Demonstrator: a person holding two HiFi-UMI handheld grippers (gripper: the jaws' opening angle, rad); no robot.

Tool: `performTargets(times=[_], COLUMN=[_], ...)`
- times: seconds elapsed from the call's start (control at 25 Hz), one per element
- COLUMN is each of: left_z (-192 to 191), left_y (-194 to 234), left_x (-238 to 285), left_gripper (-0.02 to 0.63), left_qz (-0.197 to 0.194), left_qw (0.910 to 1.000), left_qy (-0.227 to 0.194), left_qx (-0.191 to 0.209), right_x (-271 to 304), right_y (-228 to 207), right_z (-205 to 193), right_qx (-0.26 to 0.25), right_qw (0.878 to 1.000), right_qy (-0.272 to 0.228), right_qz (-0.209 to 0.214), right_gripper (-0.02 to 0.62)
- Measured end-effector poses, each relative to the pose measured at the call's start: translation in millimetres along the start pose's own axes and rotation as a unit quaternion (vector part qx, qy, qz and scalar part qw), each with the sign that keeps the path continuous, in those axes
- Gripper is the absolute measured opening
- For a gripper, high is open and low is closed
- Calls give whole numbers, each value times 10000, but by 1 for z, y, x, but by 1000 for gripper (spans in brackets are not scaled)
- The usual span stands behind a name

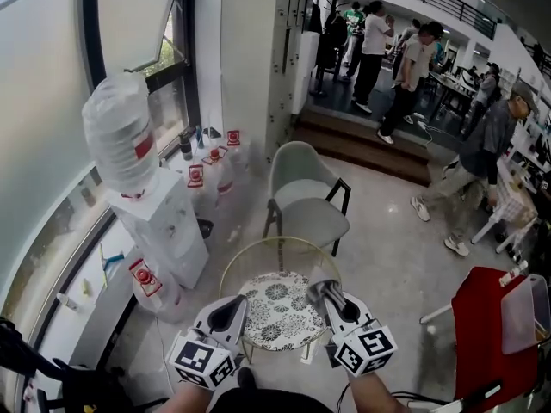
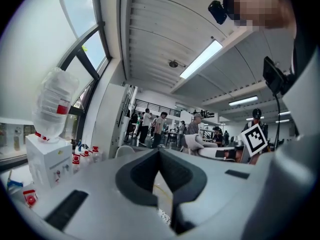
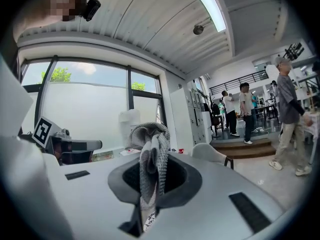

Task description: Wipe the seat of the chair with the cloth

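Head view. Shows the left tool (image 1: 229,314) and the right tool (image 1: 328,299) side by side low in frame, both above a round tabletop (image 1: 277,310) with a floral pattern. Shows a grey cloth (image 1: 319,289) bunched at the right tool's tips. Places the pale grey chair (image 1: 303,198) beyond the tabletop, well apart from both tools, its seat (image 1: 313,219) bare. Puts a white water dispenser (image 1: 168,231) with an upturned bottle (image 1: 120,136) left of the chair by the window, a red chair (image 1: 491,325) at lower right, and people standing in the background.

Left gripper view. Finds the left tool (image 2: 159,155) pressed together at the tips, with nothing between them. Catches the water dispenser (image 2: 47,156) at left and the top of the chair (image 2: 125,151) beyond the tool.

Right gripper view. Finds the right tool (image 3: 151,158) pinching the cloth (image 3: 146,134), which bulges above the tips and hangs down between them. Sets the chair (image 3: 210,154) ahead to the right, apart from the cloth.
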State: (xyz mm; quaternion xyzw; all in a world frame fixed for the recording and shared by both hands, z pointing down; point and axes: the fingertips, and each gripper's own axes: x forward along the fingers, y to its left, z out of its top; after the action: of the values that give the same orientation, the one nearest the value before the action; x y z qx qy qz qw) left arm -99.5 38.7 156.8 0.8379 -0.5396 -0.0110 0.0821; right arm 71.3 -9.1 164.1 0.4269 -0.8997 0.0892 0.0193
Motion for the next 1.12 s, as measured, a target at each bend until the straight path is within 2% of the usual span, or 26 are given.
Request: performTargets(times=[0.36, 0.68, 0.96, 1.12], left_z=[-11, -35, -79, -115], left_y=[45, 65, 61, 68], left_x=[8, 29, 52, 67], left_gripper=[7, 6, 6, 7], left_qz=[-238, -162, -41, 132], left_qw=[9994, 9985, 9958, 9931], left_qy=[216, 457, 830, 1064], left_qx=[-124, -271, -388, -474], right_x=[43, 76, 99, 116], right_y=[9, 4, -17, -29], right_z=[-15, -38, -85, -124], right_qx=[76, 111, 278, 385], right_qw=[9995, 9990, 9963, 9931], right_qy=[209, 430, 757, 1021], right_qz=[-225, -10, 283, 436], right_gripper=[21, 21, 21, 21])
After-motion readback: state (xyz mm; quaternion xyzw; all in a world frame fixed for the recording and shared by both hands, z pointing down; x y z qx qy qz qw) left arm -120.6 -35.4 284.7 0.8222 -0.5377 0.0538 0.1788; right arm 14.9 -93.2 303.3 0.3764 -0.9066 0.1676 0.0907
